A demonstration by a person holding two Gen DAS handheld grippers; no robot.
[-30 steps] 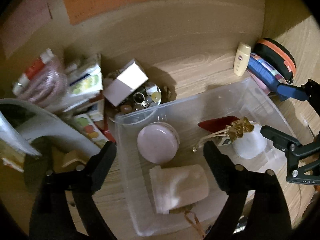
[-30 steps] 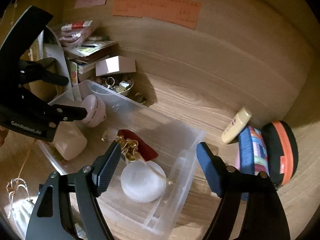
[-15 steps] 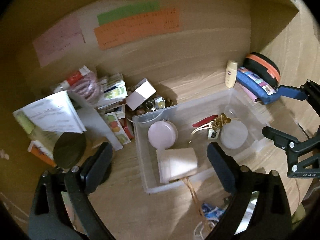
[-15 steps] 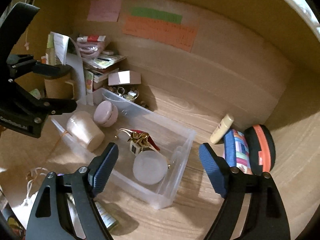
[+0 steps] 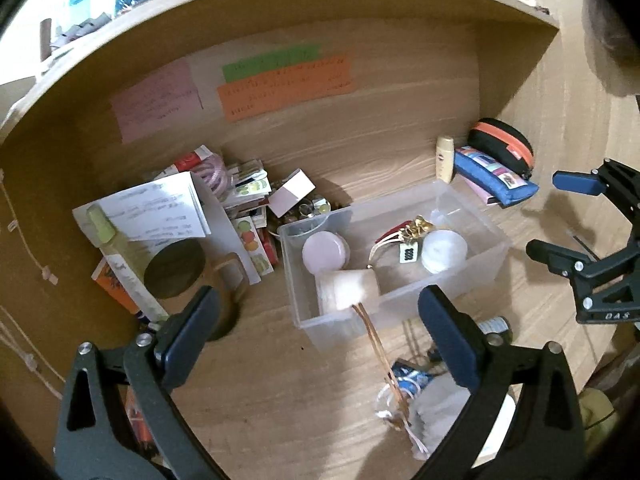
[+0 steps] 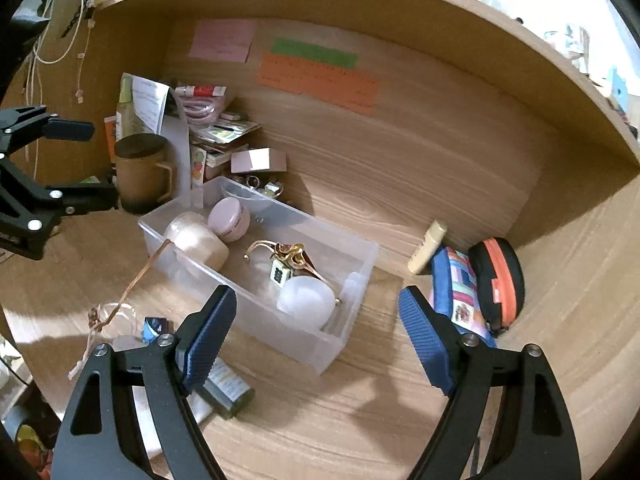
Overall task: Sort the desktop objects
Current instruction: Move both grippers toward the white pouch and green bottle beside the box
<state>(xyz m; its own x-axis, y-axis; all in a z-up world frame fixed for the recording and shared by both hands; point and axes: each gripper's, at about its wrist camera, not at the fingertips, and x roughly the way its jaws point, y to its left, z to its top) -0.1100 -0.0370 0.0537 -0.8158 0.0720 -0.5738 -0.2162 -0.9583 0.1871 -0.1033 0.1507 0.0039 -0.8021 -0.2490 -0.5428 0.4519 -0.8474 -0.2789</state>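
A clear plastic bin (image 5: 486,224) (image 6: 356,280) sits on the wooden desk. It holds a pink round jar (image 5: 323,251) (image 6: 229,219), a cream pouch (image 5: 347,291) (image 6: 198,240) with a drawstring hanging over the rim, a gold-ribboned tag (image 5: 412,236) (image 6: 286,260) and a white round puff (image 5: 444,250) (image 6: 306,300). My left gripper (image 5: 320,332) is open and empty, pulled back from the bin's front. My right gripper (image 6: 316,334) is open and empty, pulled back from the bin's right end.
A brown mug (image 6: 140,172), papers and small boxes crowd the back left. A cream bottle (image 6: 427,247), blue pencil case (image 6: 460,284) and black-orange pouch (image 6: 498,280) lie at the right. A small bottle (image 6: 228,390) and string lie in front of the bin.
Both grippers have pulled back and up from the bin, so it looks smaller and more of the desk shows. Both stay open and empty.
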